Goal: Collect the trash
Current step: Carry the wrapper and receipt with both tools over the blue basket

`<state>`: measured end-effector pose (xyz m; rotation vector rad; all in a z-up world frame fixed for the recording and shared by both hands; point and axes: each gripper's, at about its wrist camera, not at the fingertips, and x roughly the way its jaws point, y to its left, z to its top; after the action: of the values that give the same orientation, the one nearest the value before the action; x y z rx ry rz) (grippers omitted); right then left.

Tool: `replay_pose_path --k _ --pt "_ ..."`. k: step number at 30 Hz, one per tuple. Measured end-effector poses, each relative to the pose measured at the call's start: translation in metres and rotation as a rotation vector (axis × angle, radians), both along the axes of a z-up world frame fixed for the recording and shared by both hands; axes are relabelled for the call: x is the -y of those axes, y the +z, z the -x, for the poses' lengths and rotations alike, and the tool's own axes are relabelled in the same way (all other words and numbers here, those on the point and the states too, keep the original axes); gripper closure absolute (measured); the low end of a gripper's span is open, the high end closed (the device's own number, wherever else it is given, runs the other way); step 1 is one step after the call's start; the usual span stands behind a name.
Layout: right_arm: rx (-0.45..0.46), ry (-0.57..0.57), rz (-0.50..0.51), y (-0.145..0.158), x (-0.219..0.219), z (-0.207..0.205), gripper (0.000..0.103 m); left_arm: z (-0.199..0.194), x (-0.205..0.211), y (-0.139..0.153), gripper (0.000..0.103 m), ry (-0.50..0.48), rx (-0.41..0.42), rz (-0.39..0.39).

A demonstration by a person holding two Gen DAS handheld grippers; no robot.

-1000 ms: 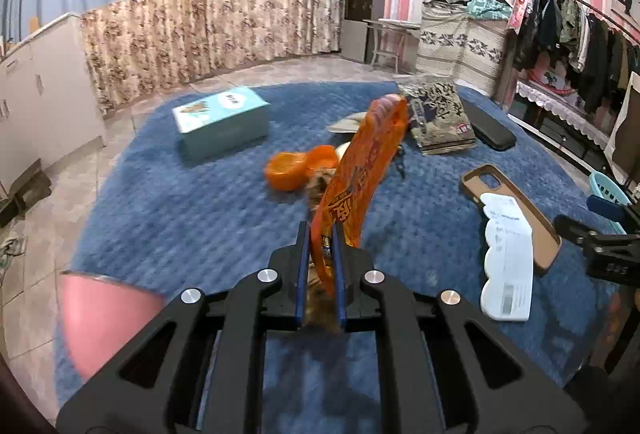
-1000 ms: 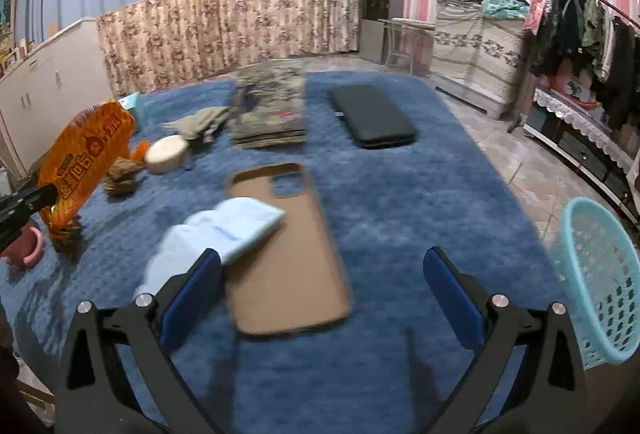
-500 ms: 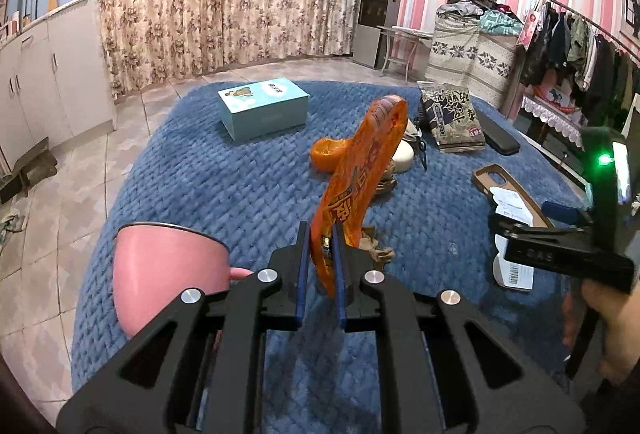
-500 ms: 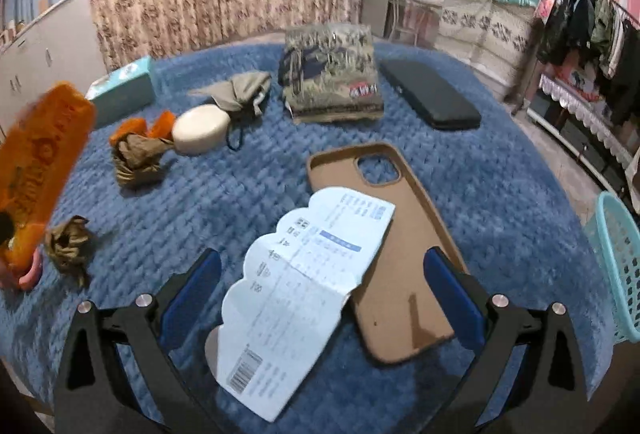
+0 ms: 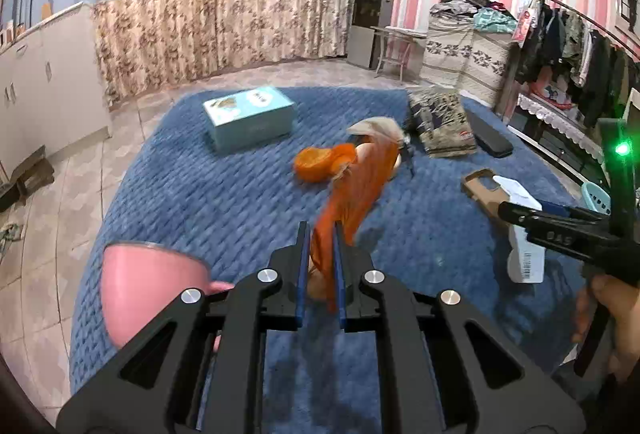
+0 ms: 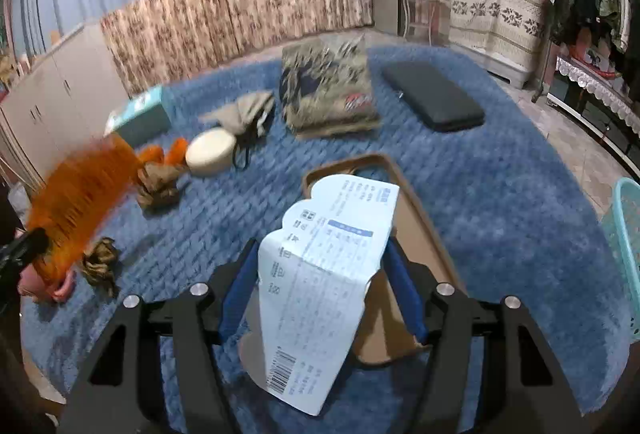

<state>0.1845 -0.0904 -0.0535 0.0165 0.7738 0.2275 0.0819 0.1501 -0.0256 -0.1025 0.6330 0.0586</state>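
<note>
Trash lies scattered on a round table under a blue knitted cover [image 6: 500,193]. In the left wrist view, the left gripper [image 5: 320,254] at lower centre is clamped on an orange snack wrapper [image 5: 352,189], blurred, which rises up and to the right from the jaws. A pink cup [image 5: 144,286] sits at lower left, just beside the gripper and close to the table's near edge.

In the right wrist view, a white printed paper slip [image 6: 324,274] lies at centre, partly over a tan phone case [image 6: 420,234]. The right gripper [image 6: 320,282] straddles the slip; its jaws are closing, with the slip between the blue pads, and they do not press on it yet. The slip's barcode end hangs over the case's near edge.

Left of the slip, a small crumpled brown wad [image 6: 100,260] lies near the lower left, and a larger crumpled brown wad [image 6: 160,185] sits above it, touching orange peel [image 6: 168,153]. A cream round tin [image 6: 210,151] stands next to the peel, with a beige pouch [image 6: 244,111] behind it. Further up are a folded camouflage cloth [image 6: 328,93], a black flat case [image 6: 432,93] and, at left, a teal box [image 6: 140,117].

Open blue cover spreads right of the phone case to the table's edge. Past that edge, at far right, stands a turquoise basket [image 6: 626,242] on the tiled floor.
</note>
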Motion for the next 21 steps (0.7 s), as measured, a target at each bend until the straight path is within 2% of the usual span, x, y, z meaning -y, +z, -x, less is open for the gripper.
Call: replay_pose_path --k 6,11,13,21 --pt "0.067 -0.049 -0.052 0.030 0.051 0.006 0.041 -0.014 0.036 0.012 0.095 -0.058 0.035 -0.020" --pt "0.119 -0.133 -0.041 0.049 0.106 0.006 0.041 -0.029 0.061 0.012 0.099 -0.109 0.022 0.010" --pt "0.138 -0.183 -0.040 0.056 0.136 0.007 0.041 -0.033 0.076 0.014 0.099 -0.130 0.032 -0.008" --pt "0.195 -0.348 0.054 0.071 0.232 0.008 0.041 -0.063 0.147 0.030 0.099 -0.238 0.067 -0.030"
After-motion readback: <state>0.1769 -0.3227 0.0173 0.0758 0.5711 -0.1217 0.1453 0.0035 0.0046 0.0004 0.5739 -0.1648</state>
